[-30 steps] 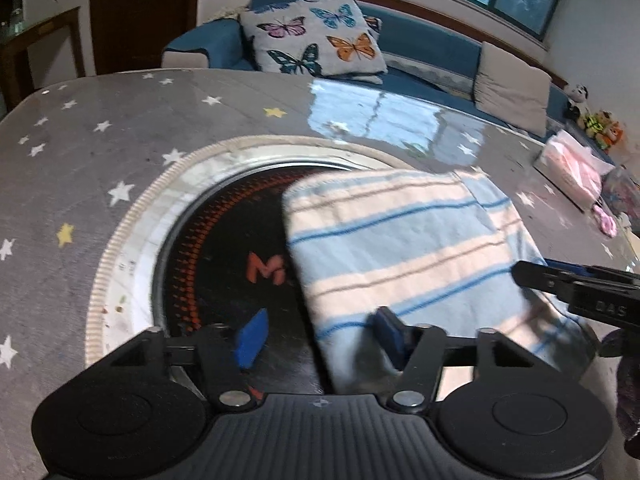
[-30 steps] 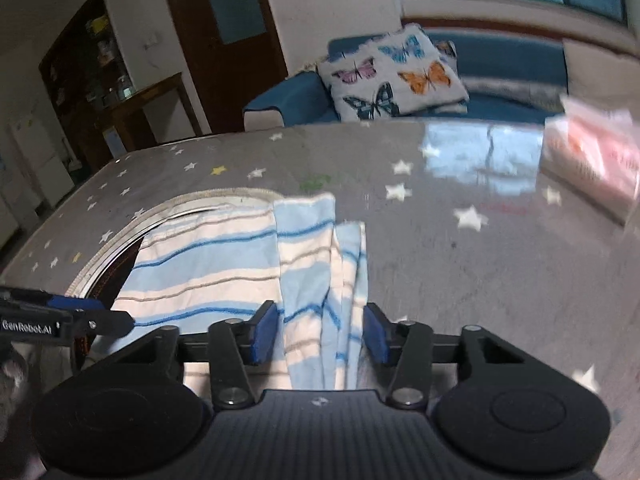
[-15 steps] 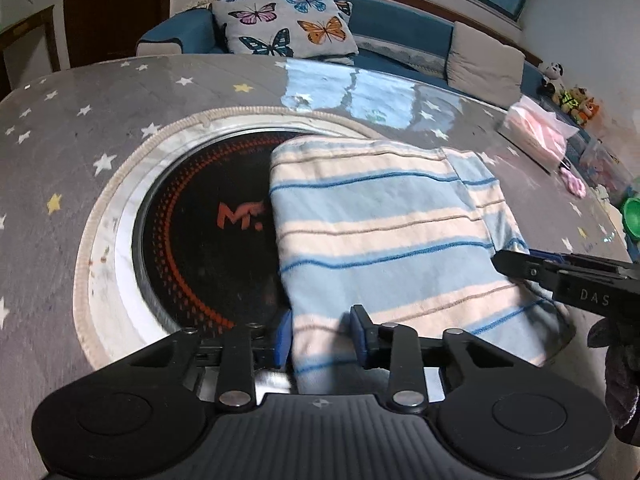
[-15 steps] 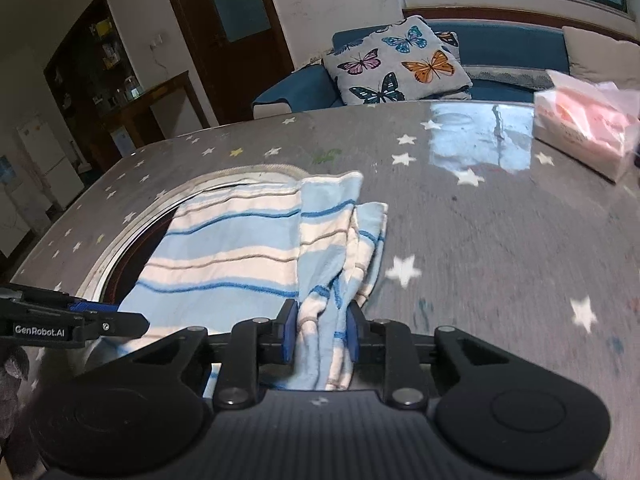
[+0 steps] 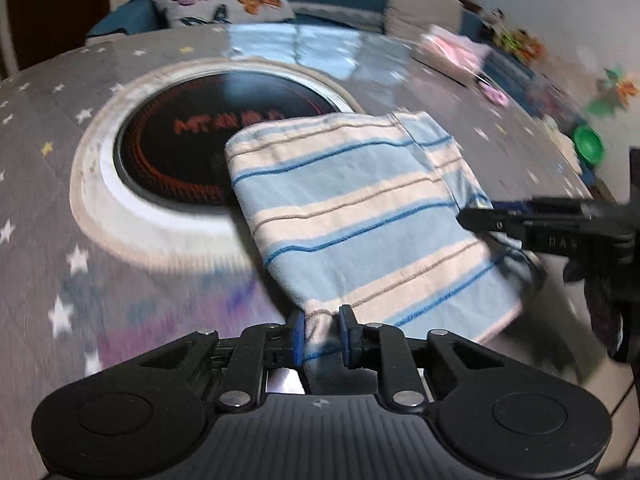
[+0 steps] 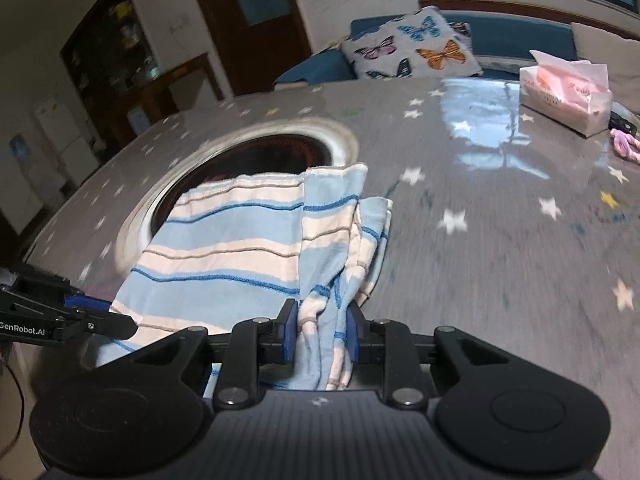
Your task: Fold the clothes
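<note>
A blue, cream and brown striped garment (image 5: 360, 208) lies folded on the grey star-print table, its far edge over the round black hob. My left gripper (image 5: 322, 336) is shut on the garment's near left corner. My right gripper (image 6: 322, 338) is shut on the bunched near right edge of the garment (image 6: 240, 248). The right gripper also shows at the right of the left wrist view (image 5: 472, 218), and the left gripper at the lower left of the right wrist view (image 6: 120, 322).
A round black hob (image 5: 208, 140) with a pale rim is set in the table (image 6: 500, 240). A pink tissue pack (image 6: 568, 96) and small pink item (image 6: 626, 146) lie far right. A green bowl (image 5: 588, 146) sits near the right edge. A sofa with a butterfly cushion (image 6: 412, 50) stands behind.
Both grippers closed on the garment's near edge and have pulled it toward me and off most of the hob. The view is blurred by motion.
</note>
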Demonstrator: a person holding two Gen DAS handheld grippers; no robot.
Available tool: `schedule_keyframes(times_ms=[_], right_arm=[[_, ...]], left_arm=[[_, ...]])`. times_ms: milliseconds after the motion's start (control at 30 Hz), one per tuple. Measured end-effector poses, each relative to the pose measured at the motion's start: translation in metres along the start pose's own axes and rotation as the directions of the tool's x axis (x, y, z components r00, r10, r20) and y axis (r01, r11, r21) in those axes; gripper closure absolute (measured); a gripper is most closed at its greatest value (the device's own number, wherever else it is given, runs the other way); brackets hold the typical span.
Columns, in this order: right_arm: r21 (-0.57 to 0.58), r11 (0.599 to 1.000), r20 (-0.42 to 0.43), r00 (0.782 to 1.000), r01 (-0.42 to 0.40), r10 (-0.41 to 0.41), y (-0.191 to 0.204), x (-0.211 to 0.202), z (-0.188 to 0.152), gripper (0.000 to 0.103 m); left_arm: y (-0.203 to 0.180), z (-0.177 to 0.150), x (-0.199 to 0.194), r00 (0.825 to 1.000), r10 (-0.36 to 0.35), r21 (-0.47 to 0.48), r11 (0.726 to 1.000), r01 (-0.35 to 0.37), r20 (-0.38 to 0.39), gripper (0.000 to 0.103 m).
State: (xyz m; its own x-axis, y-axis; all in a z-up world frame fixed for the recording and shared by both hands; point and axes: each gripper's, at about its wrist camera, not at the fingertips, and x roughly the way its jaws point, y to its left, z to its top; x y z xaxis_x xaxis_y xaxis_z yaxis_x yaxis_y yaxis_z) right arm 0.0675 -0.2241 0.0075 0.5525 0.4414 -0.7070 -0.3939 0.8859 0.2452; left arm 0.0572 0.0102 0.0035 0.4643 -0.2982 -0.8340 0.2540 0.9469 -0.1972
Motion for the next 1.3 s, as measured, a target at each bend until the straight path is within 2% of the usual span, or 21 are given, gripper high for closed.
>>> schedule_keyframes(times_ms=[67, 133, 300, 400, 500, 600, 667, 767, 967, 1133, 1300], right_arm=[[-0.038, 0.999, 0.021, 1.000, 0.013, -0.012, 0.005, -0.014, -0.003, 0.075], [-0.058, 0.998, 0.059, 0.998, 0.024, -0.020, 0.008, -0.026, -0.001, 0.075], [-0.087, 0.995, 0.146, 0.989, 0.042, -0.029, 0.014, -0.034, 0.019, 0.075], [-0.103, 0.993, 0.166, 0.985, 0.056, -0.038, 0.017, -0.017, 0.029, 0.075], [-0.096, 0.993, 0.160, 0.986, 0.064, -0.048, 0.017, 0.001, 0.036, 0.077], [-0.078, 0.994, 0.127, 0.990, 0.072, -0.062, 0.011, 0.020, 0.035, 0.084], [-0.070, 0.994, 0.105, 0.992, 0.081, -0.073, 0.008, 0.030, 0.031, 0.092], [-0.061, 0.995, 0.107, 0.992, 0.079, -0.072, 0.007, 0.027, 0.030, 0.092], [-0.089, 0.995, 0.133, 0.990, 0.051, -0.039, 0.016, 0.022, 0.039, 0.091], [-0.072, 0.996, 0.097, 0.995, 0.044, -0.037, 0.012, 0.043, 0.039, 0.092], [-0.079, 0.996, 0.106, 0.994, 0.045, -0.036, 0.013, 0.037, 0.040, 0.091]], left_arm=[[0.003, 0.003, -0.006, 1.000, 0.009, -0.014, 1.000, -0.009, 0.028, 0.074], [0.006, 0.007, -0.012, 0.998, 0.018, -0.027, 0.999, -0.017, 0.057, 0.056], [0.013, 0.021, -0.020, 0.990, 0.052, -0.066, 0.997, -0.044, 0.130, 0.048], [0.015, 0.036, -0.011, 0.982, 0.090, -0.096, 0.993, -0.075, 0.166, 0.048], [0.018, 0.049, 0.002, 0.980, 0.094, -0.121, 0.990, -0.074, 0.175, 0.049], [0.020, 0.059, 0.018, 0.979, 0.108, -0.127, 0.988, -0.087, 0.174, 0.049], [0.022, 0.063, 0.028, 0.978, 0.135, -0.128, 0.985, -0.115, 0.162, 0.055], [0.027, 0.067, 0.039, 0.976, 0.163, -0.135, 0.980, -0.144, 0.141, 0.056], [0.023, 0.076, 0.040, 0.976, 0.143, -0.125, 0.985, -0.123, 0.167, 0.059], [0.028, 0.082, 0.057, 0.977, 0.166, -0.130, 0.980, -0.149, 0.134, 0.057], [0.024, 0.084, 0.048, 0.975, 0.163, -0.132, 0.981, -0.144, 0.148, 0.059]])
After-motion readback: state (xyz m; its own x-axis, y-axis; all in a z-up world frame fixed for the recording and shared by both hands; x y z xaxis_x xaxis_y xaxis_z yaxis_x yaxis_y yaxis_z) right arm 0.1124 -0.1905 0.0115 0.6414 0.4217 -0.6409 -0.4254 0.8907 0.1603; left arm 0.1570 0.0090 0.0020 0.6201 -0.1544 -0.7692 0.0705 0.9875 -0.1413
